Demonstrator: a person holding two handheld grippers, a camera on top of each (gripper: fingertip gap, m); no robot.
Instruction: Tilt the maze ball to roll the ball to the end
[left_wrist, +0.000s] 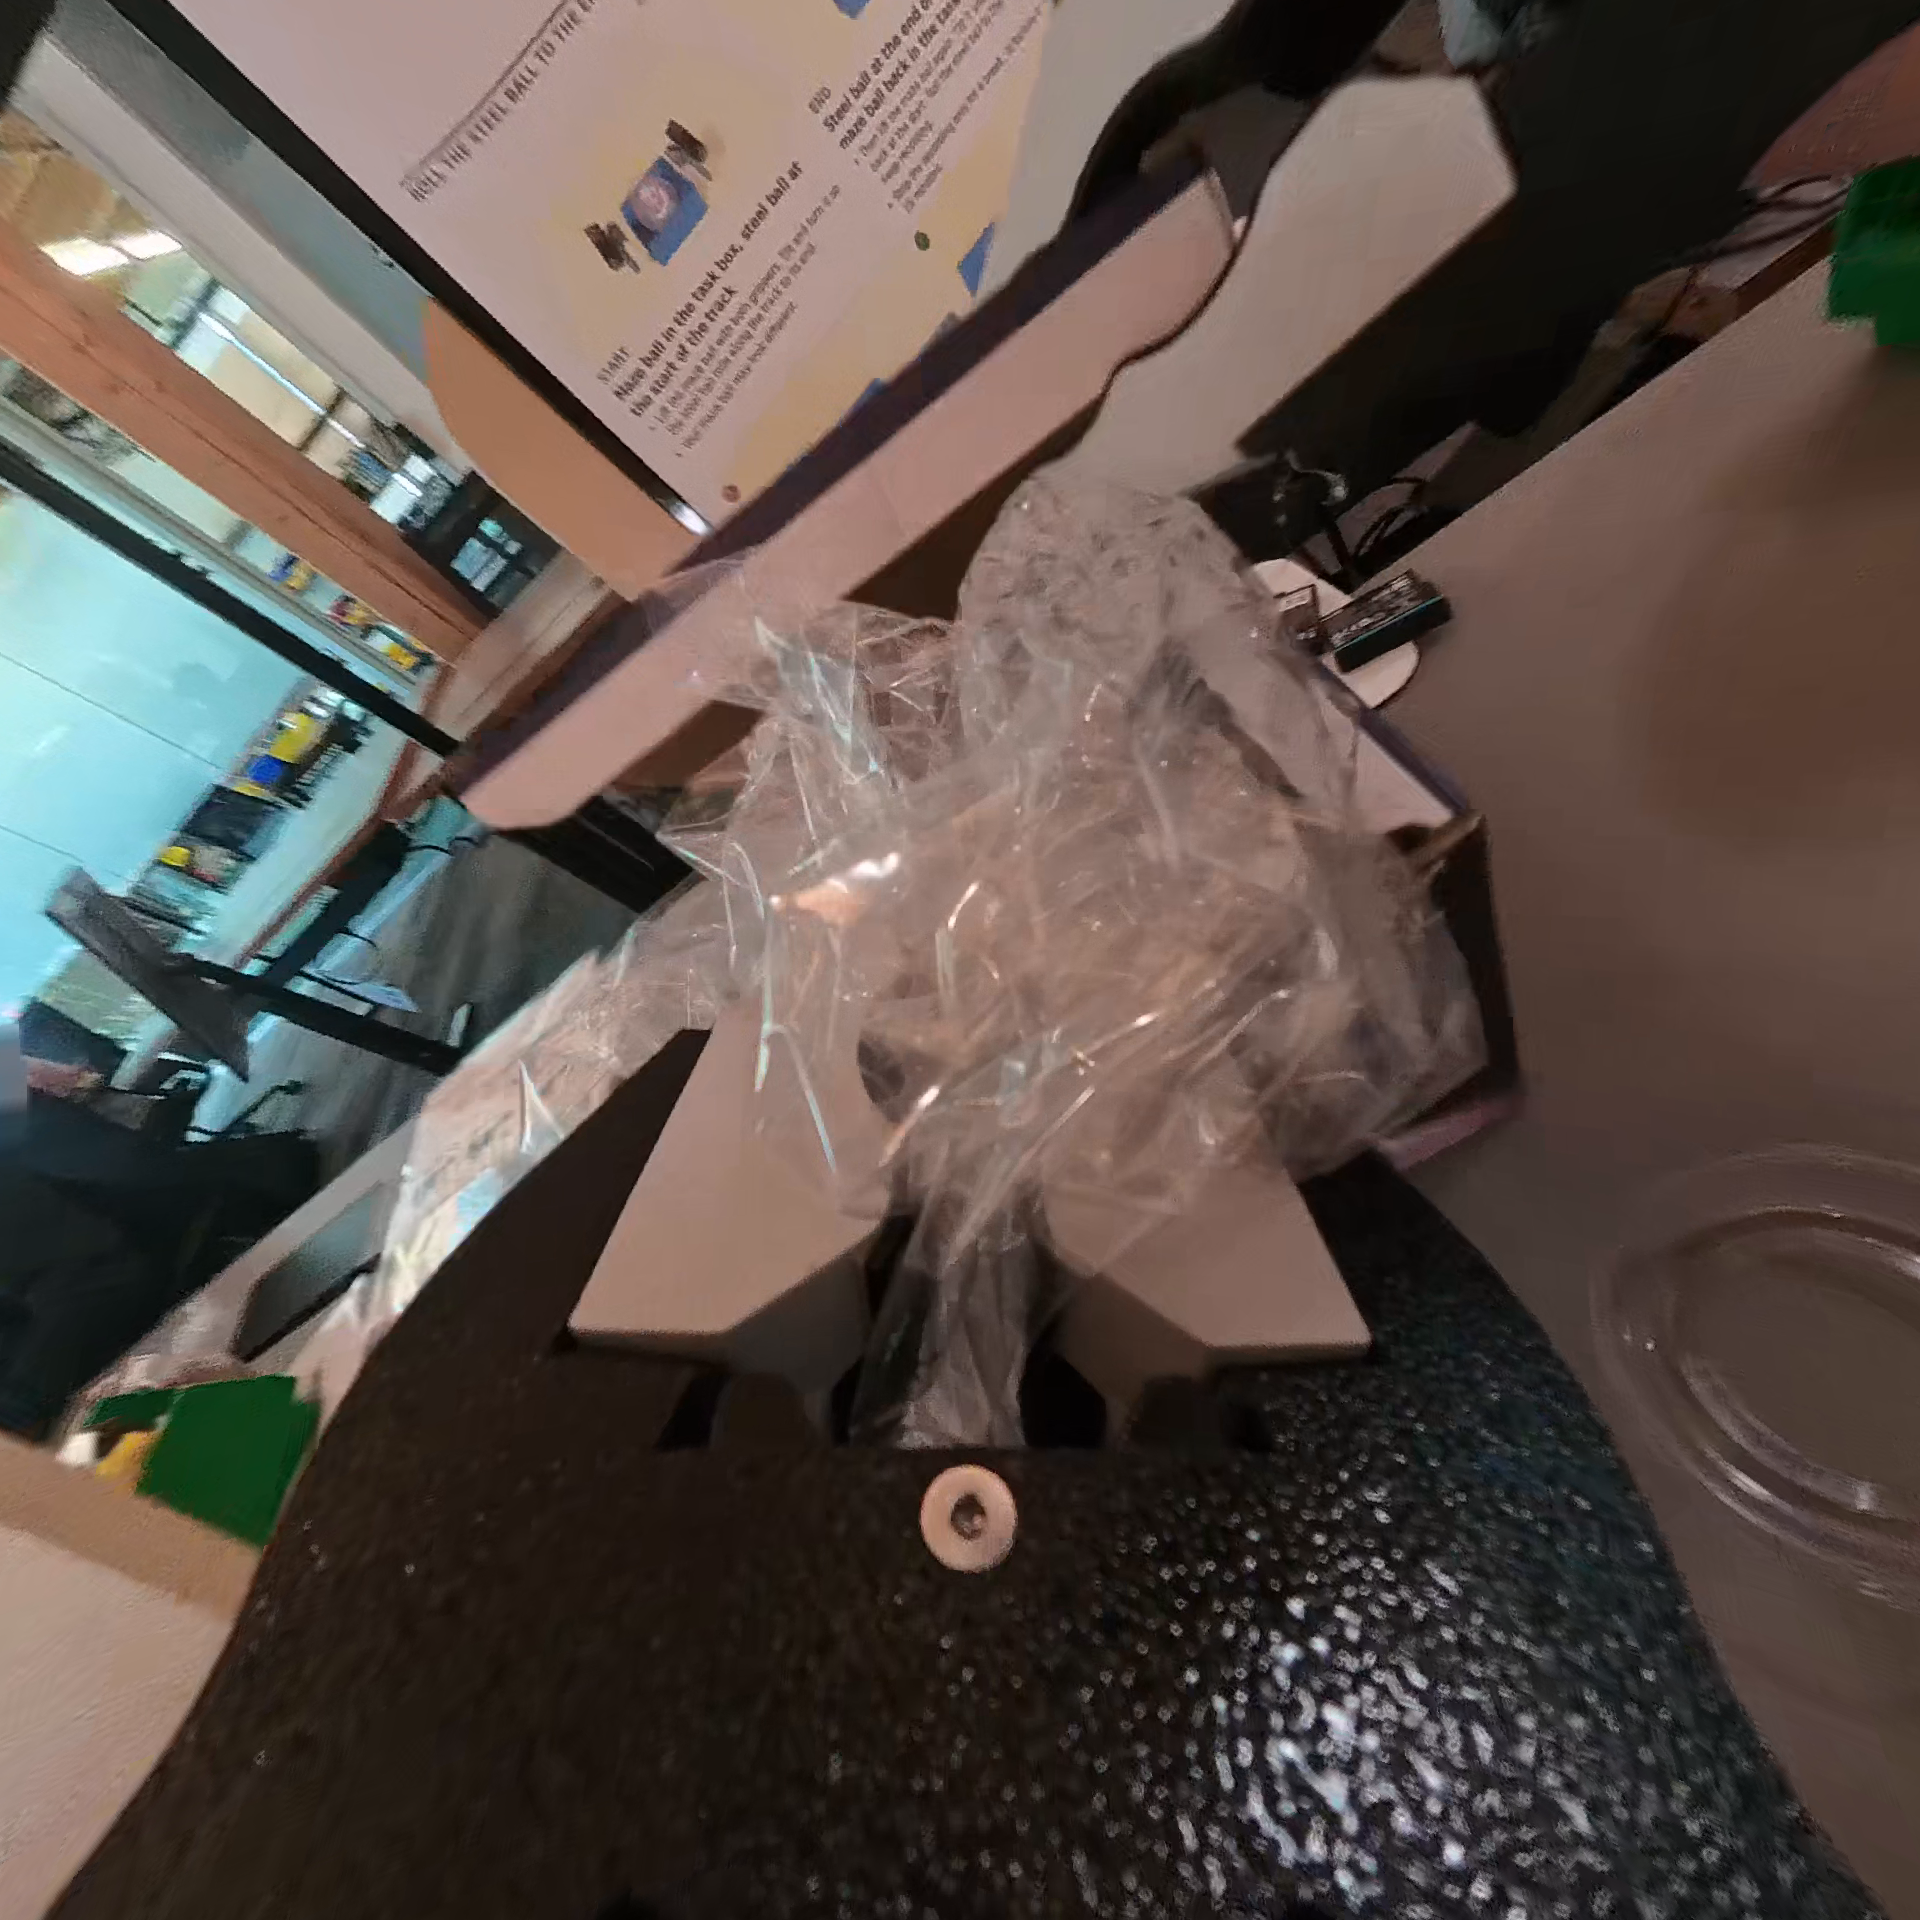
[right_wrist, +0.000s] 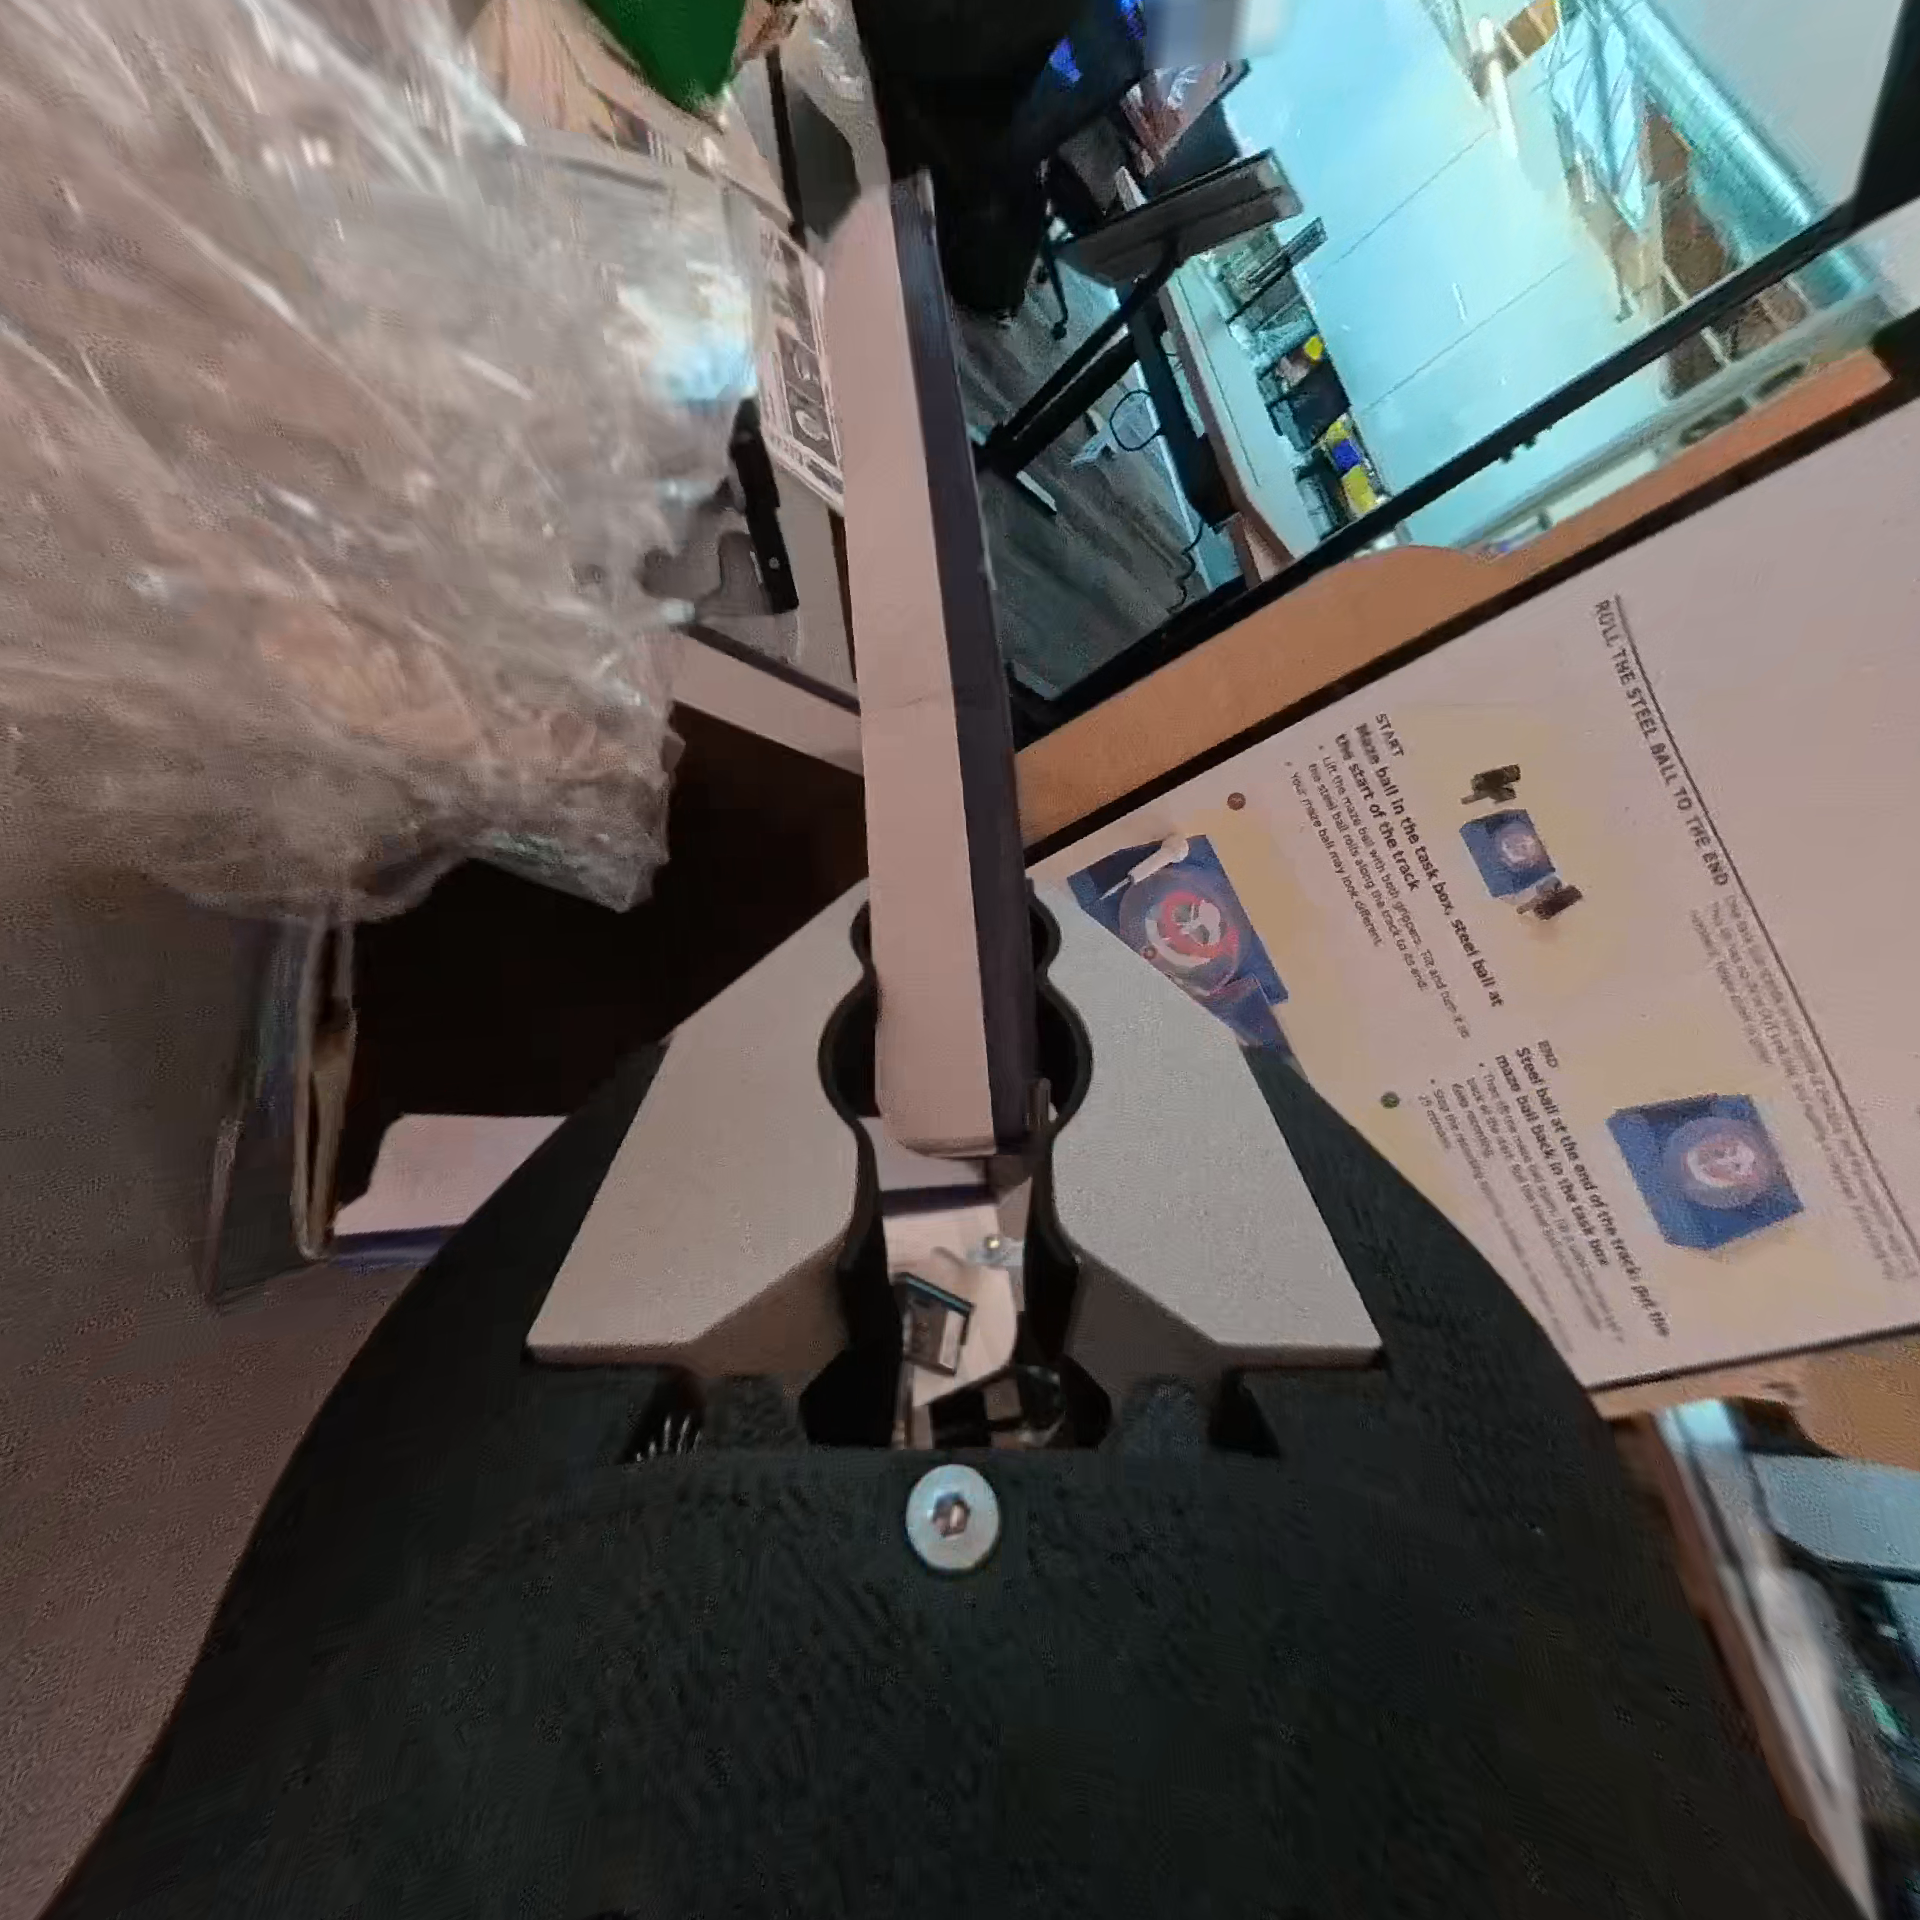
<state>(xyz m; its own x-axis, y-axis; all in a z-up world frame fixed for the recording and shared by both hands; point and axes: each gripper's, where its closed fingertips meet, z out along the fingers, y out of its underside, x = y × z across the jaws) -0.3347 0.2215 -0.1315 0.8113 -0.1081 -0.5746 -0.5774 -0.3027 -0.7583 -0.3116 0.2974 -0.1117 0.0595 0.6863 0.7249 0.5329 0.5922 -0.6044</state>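
Maze ball unseen; left gripper (left_wrist: 951, 1049) pinches light, flimsy clear wrap (left_wrist: 1039, 883), right gripper (right_wrist: 951, 997) clamps stiff box flap (right_wrist: 914, 727); grip flap's edge.

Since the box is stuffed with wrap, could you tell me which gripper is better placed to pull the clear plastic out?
Left, probably. The left gripper is closed on the crumpled plastic wrap above the box, while the right gripper is clamped on the box flap, so it is occupied.
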